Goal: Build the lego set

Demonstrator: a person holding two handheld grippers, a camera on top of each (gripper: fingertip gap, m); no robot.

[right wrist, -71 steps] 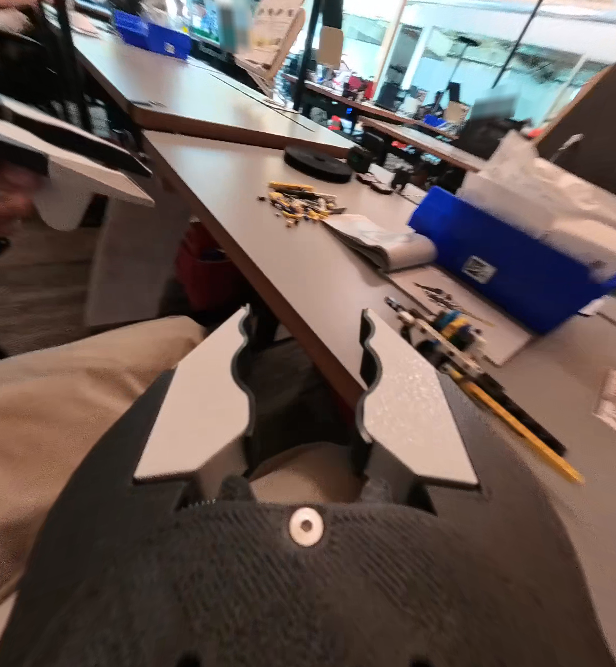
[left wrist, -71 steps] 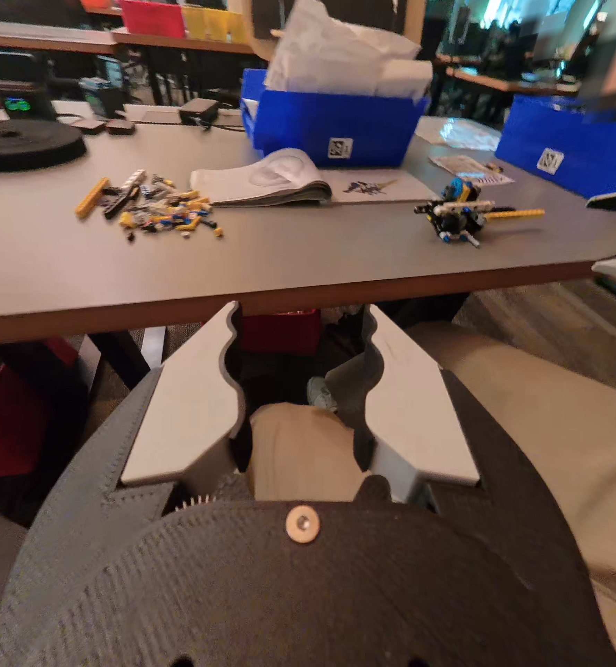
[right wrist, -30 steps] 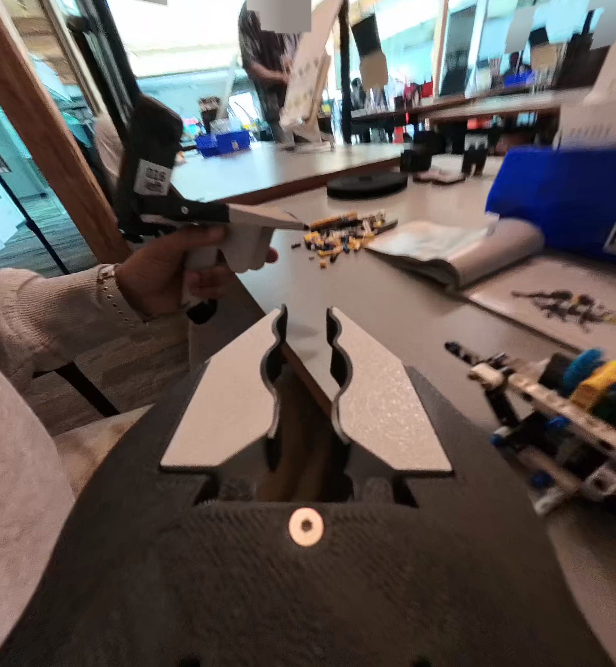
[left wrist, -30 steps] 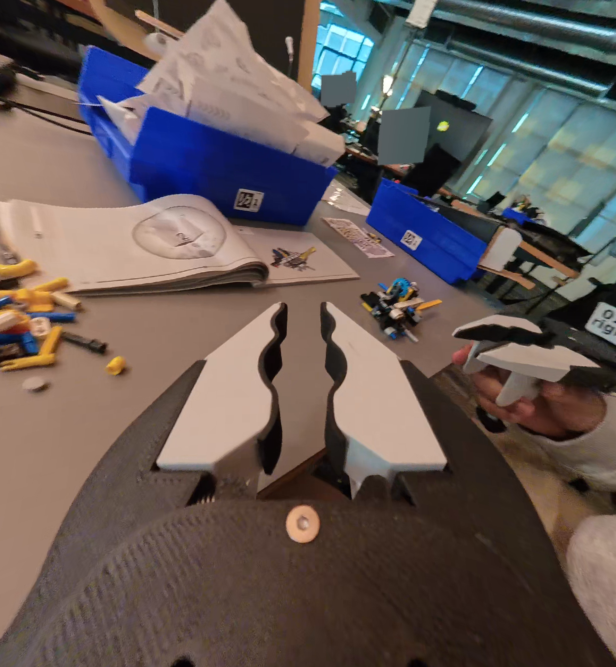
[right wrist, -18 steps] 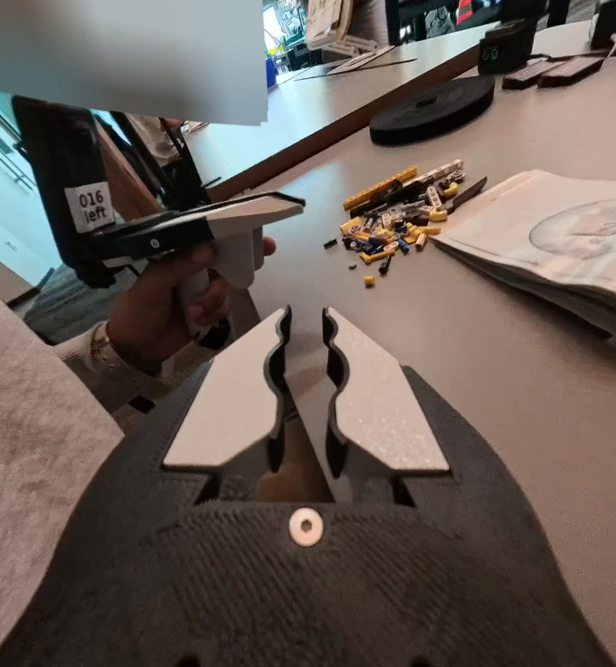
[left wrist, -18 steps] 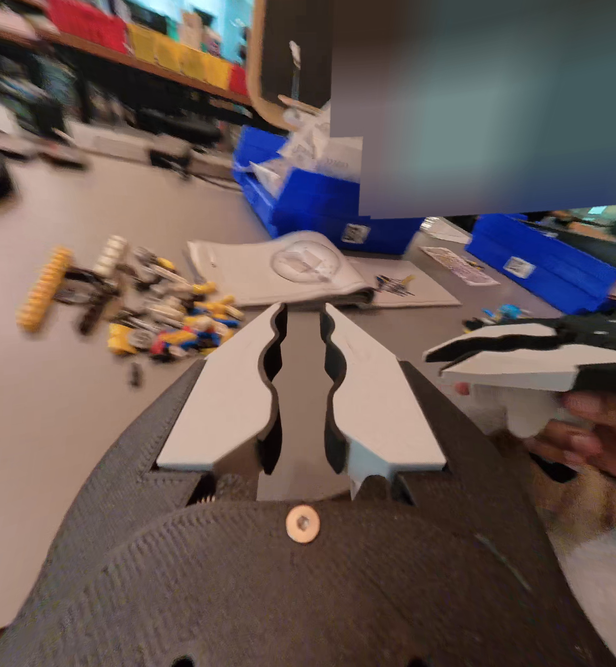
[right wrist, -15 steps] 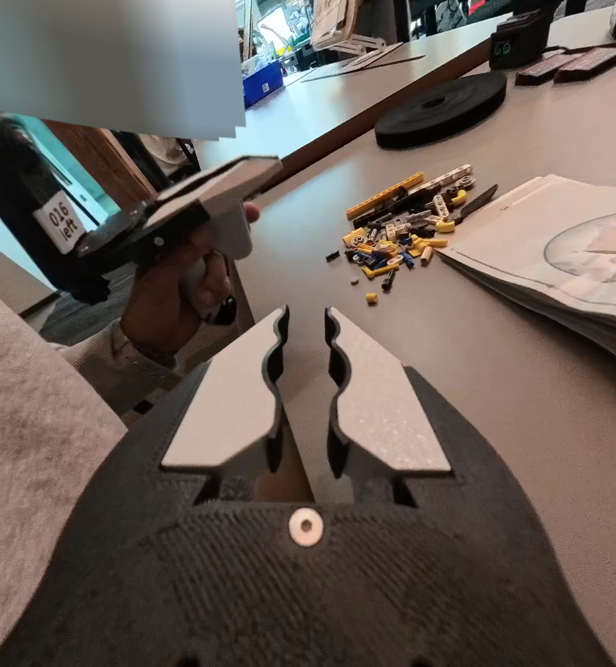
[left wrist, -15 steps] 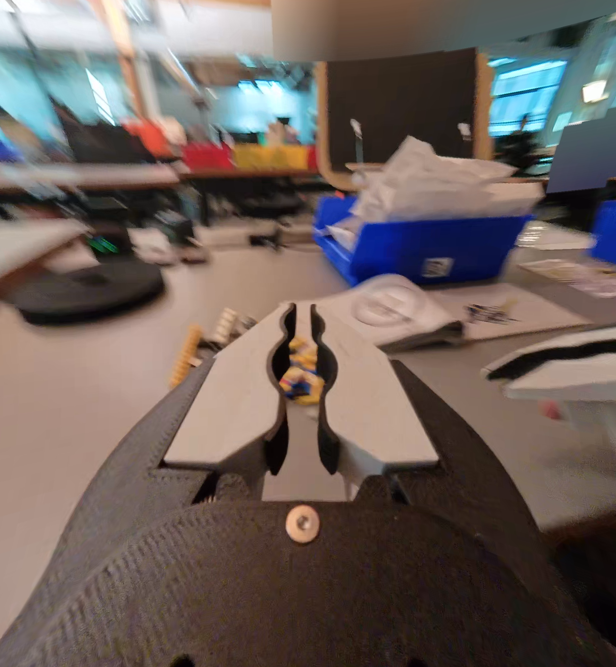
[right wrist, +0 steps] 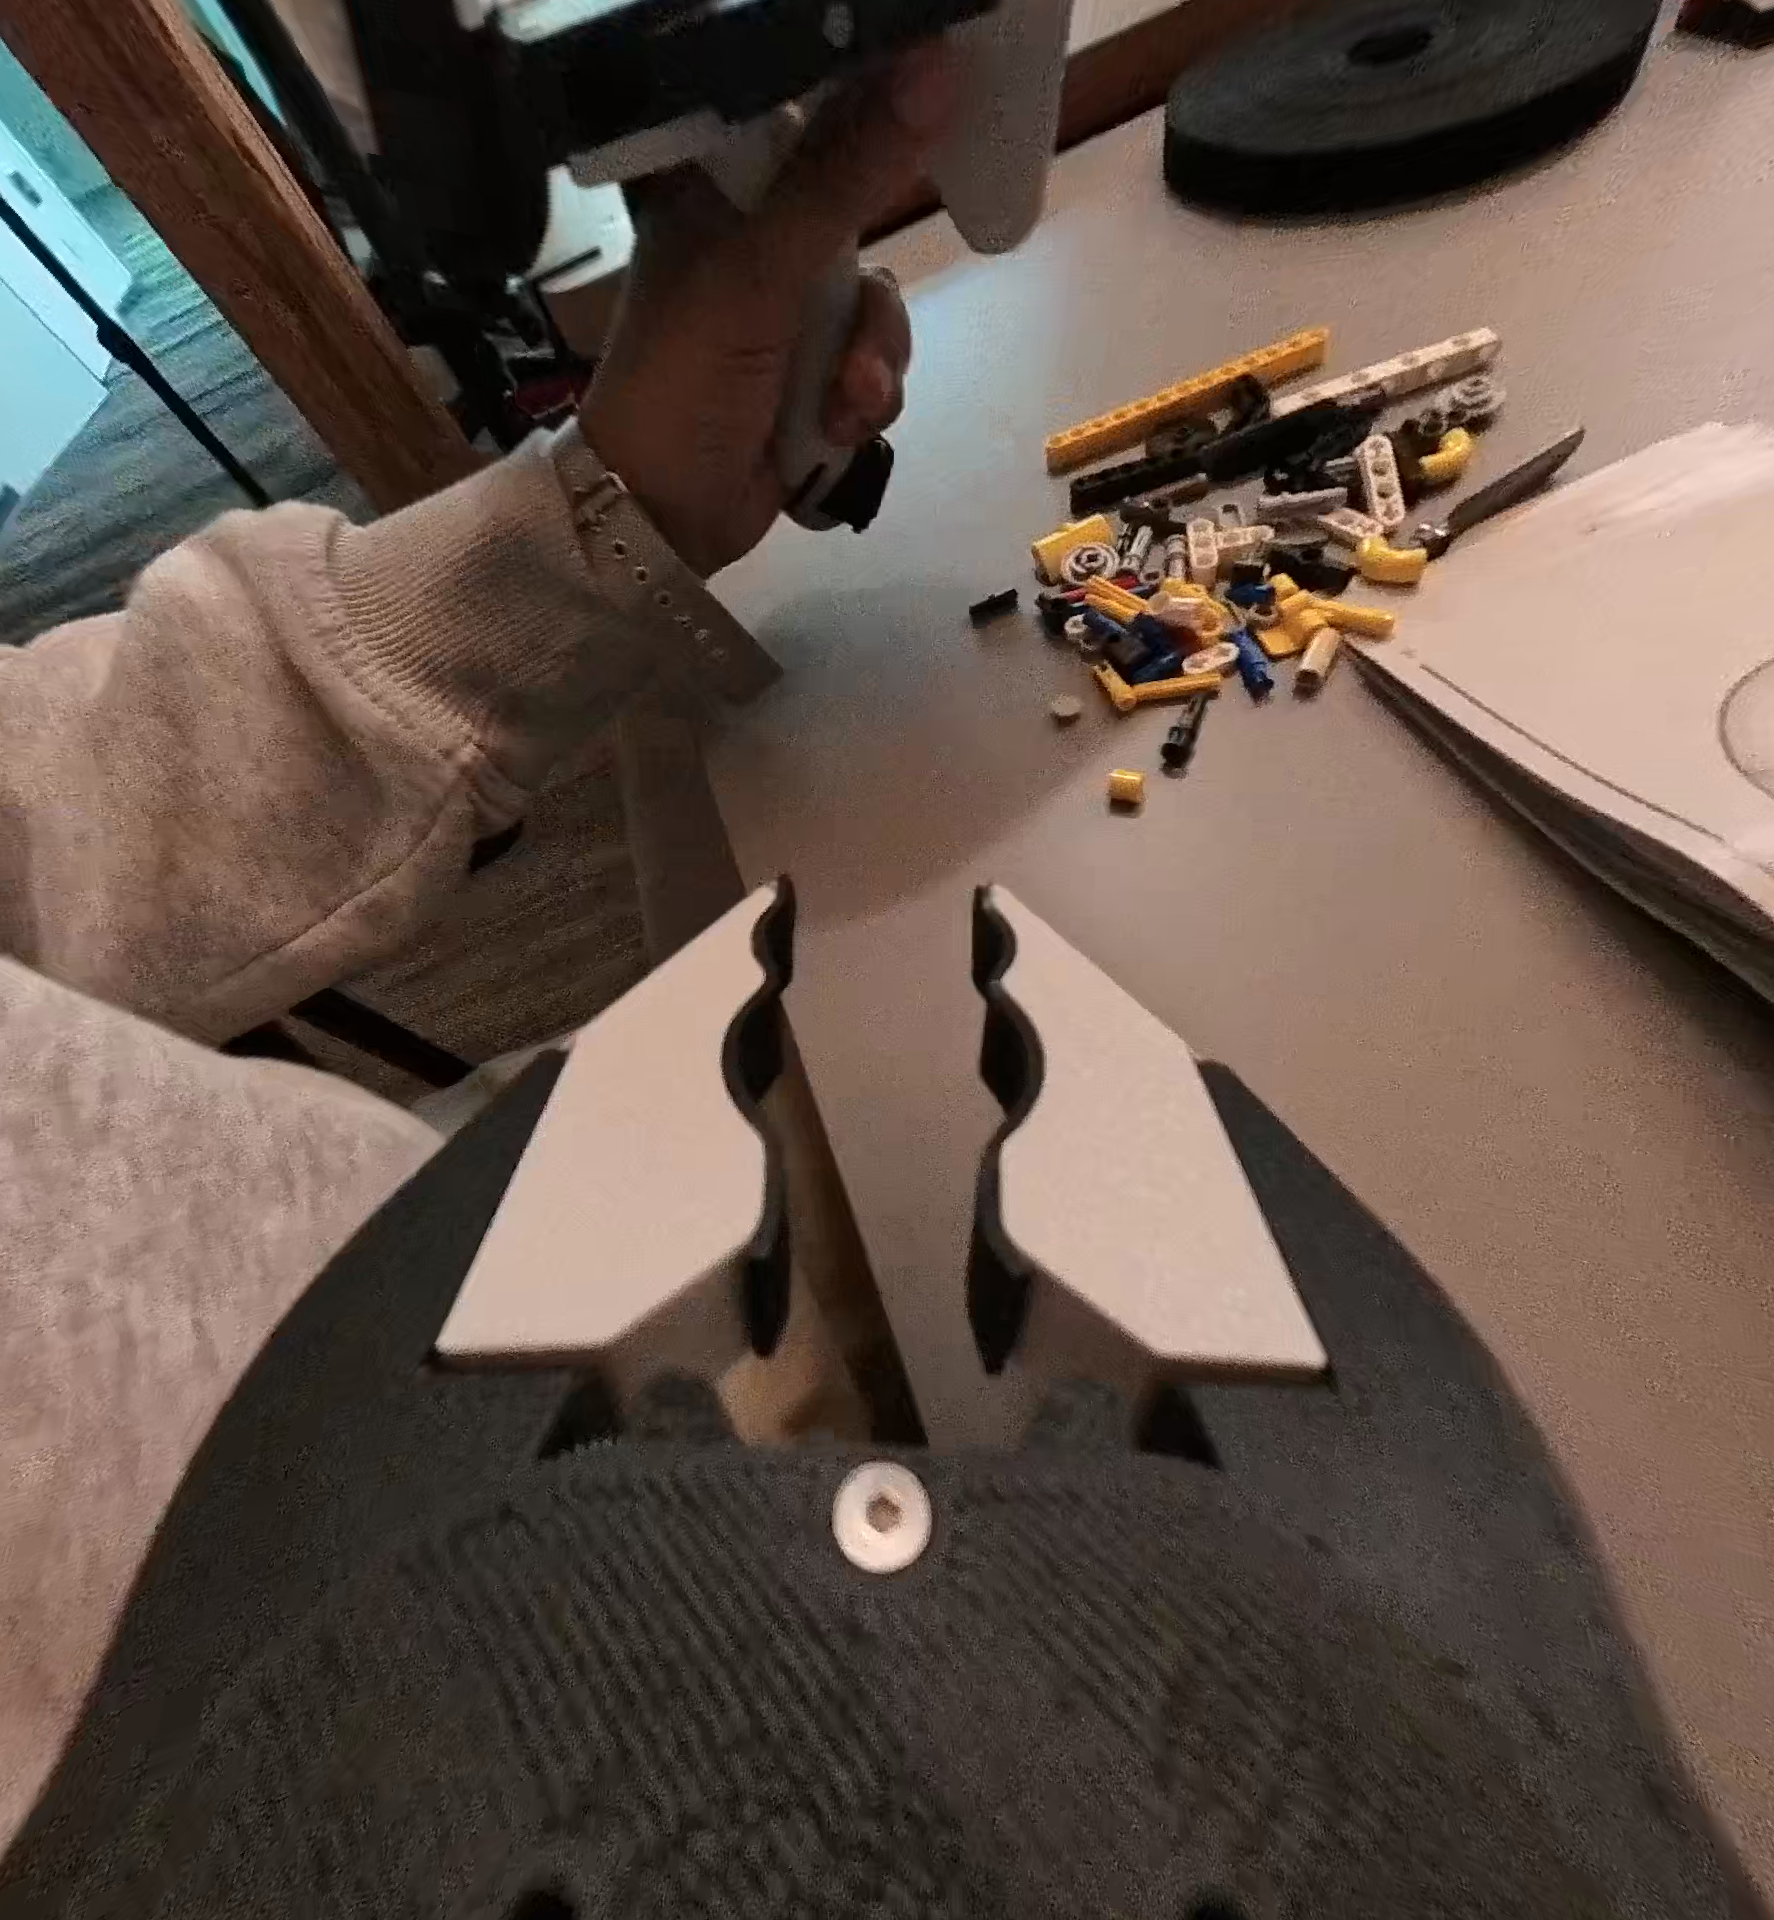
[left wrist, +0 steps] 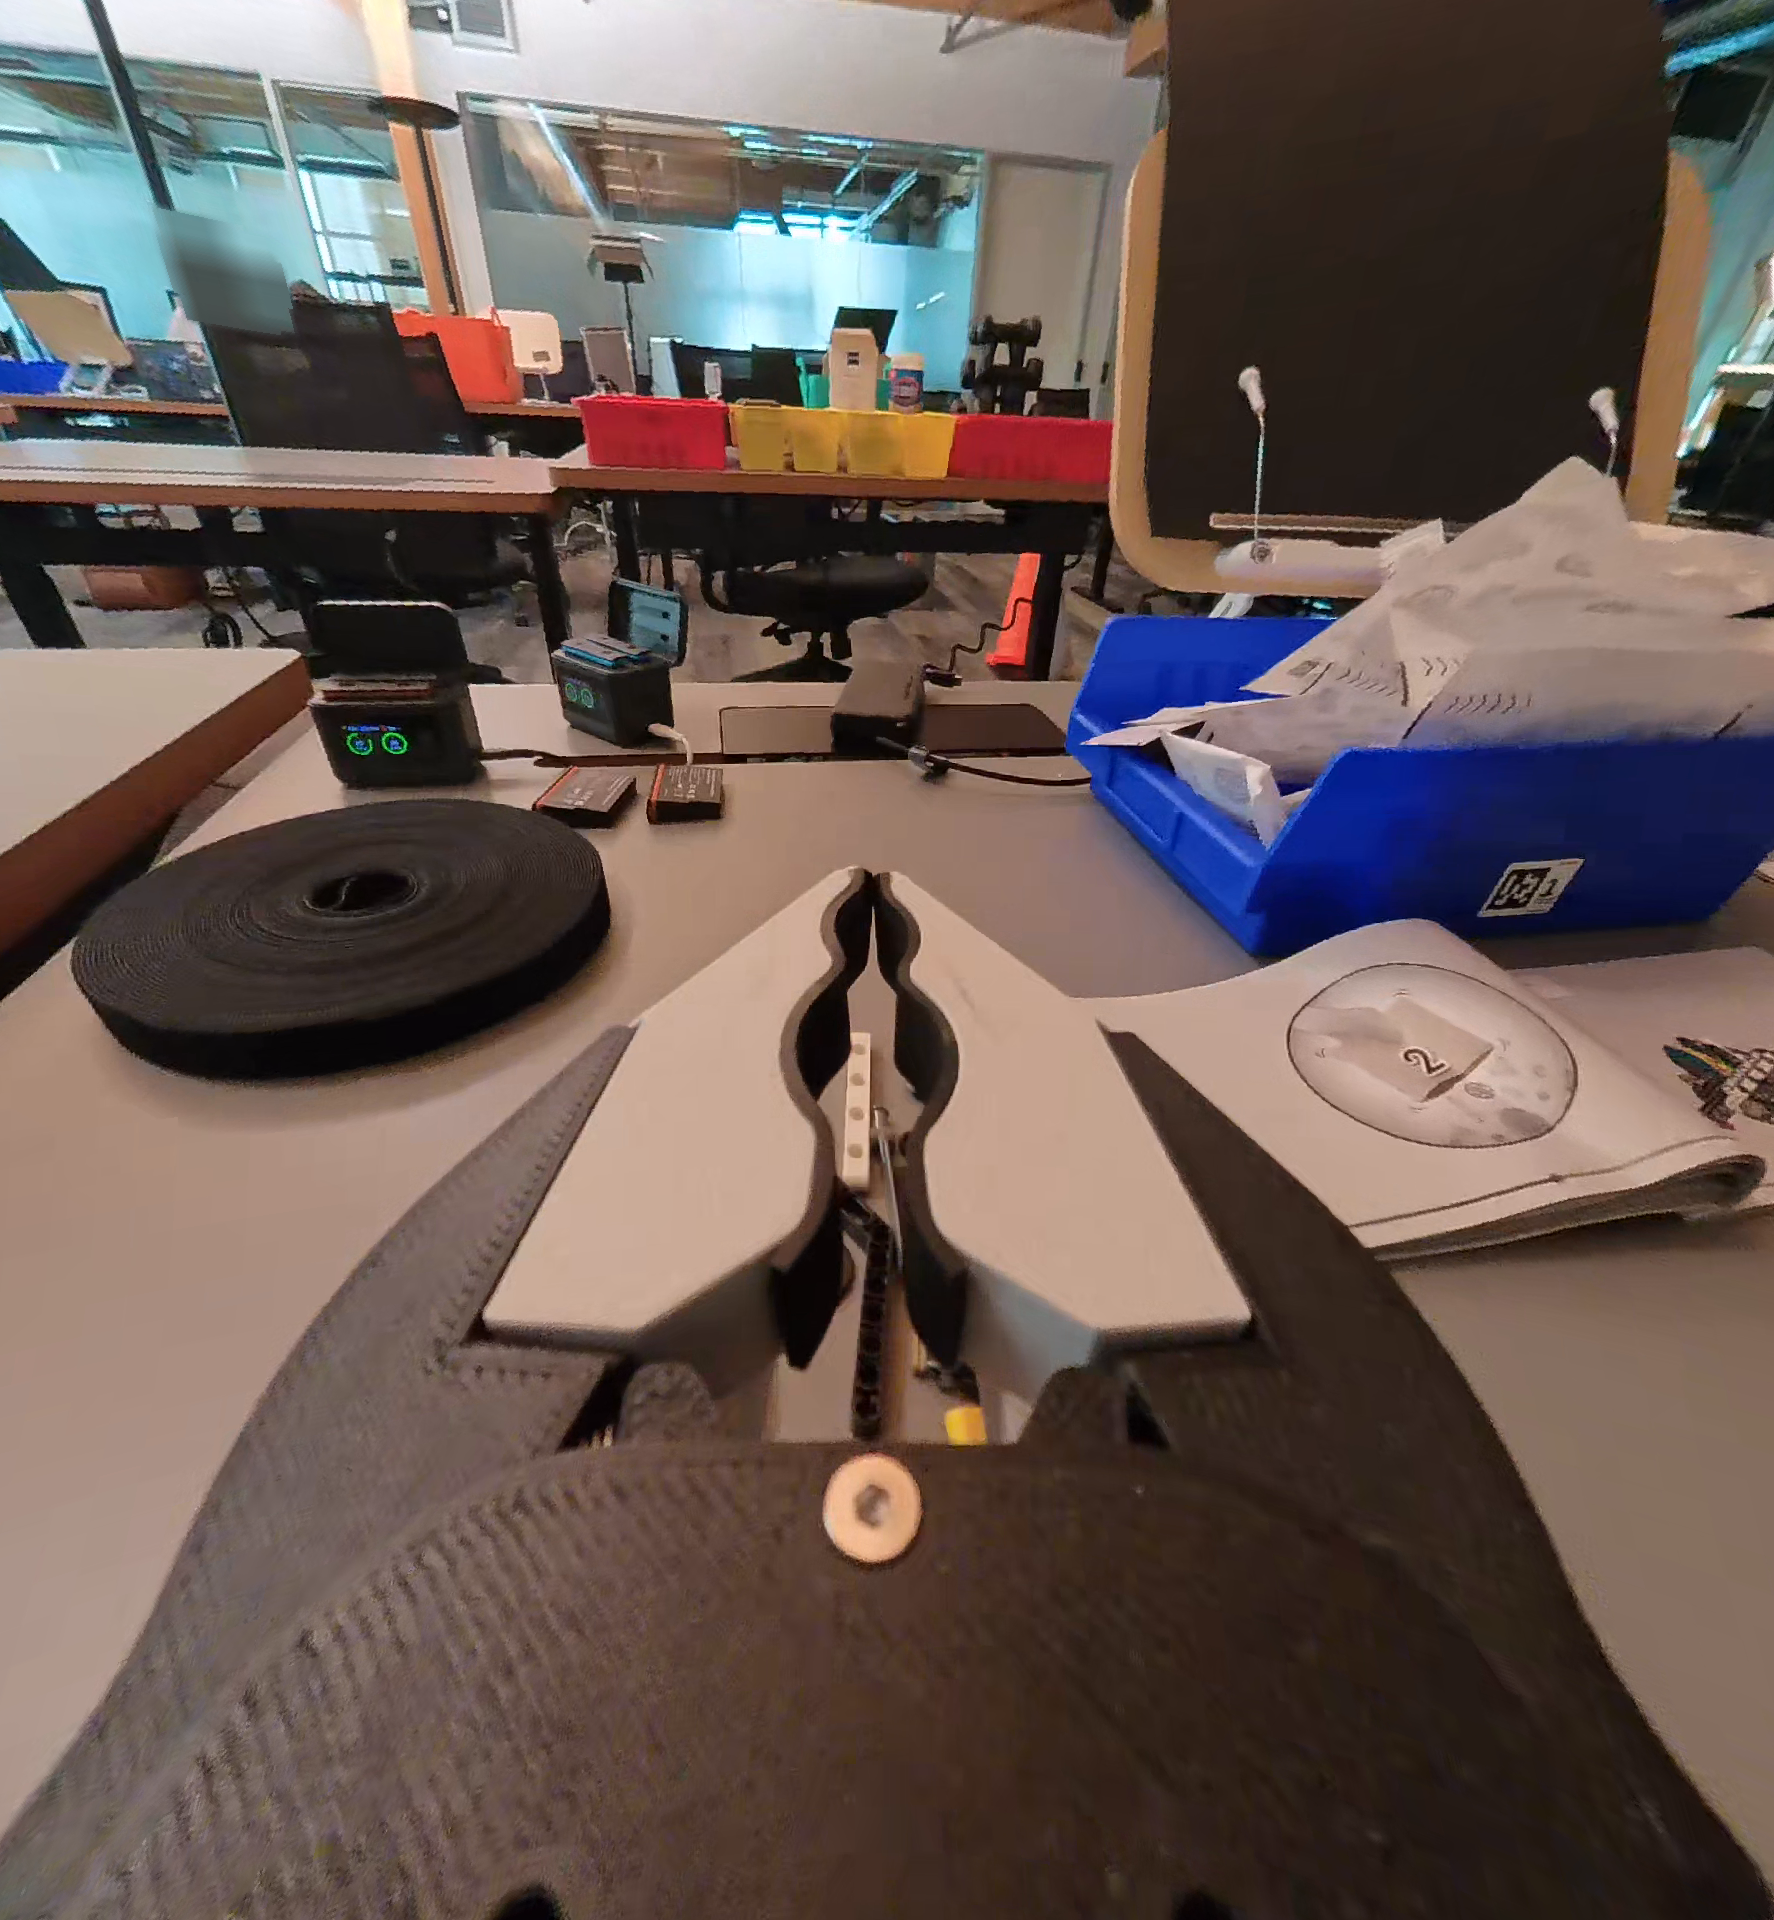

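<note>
My left gripper (left wrist: 870, 881) is shut, its tips touching with nothing between them. It hovers low over the grey table (left wrist: 187, 1299). Through the gap behind its tips I see a white beam (left wrist: 857, 1101) and a black beam (left wrist: 872, 1320) lying below on the table. The pile of loose lego pieces (right wrist: 1236, 540), yellow, black, white and blue, shows in the right wrist view. My right gripper (right wrist: 880, 904) is open and empty over the table's front edge, short of the pile. The hand holding the left gripper (right wrist: 748, 364) is up left of the pile.
An open instruction booklet (left wrist: 1434, 1081) lies right of the pile, also in the right wrist view (right wrist: 1641, 748). A black tape roll (left wrist: 343, 935) sits at the left. A blue bin (left wrist: 1485, 821) of paper bags stands behind the booklet. Chargers (left wrist: 395, 717) and a cable are at the back. The tips of one gripper are about 25 centimeters away from the tips of the other.
My left gripper has closed fully and swung left and forward over the pile. My right gripper has opened wider and now points at the pile; the built model has left both views.
</note>
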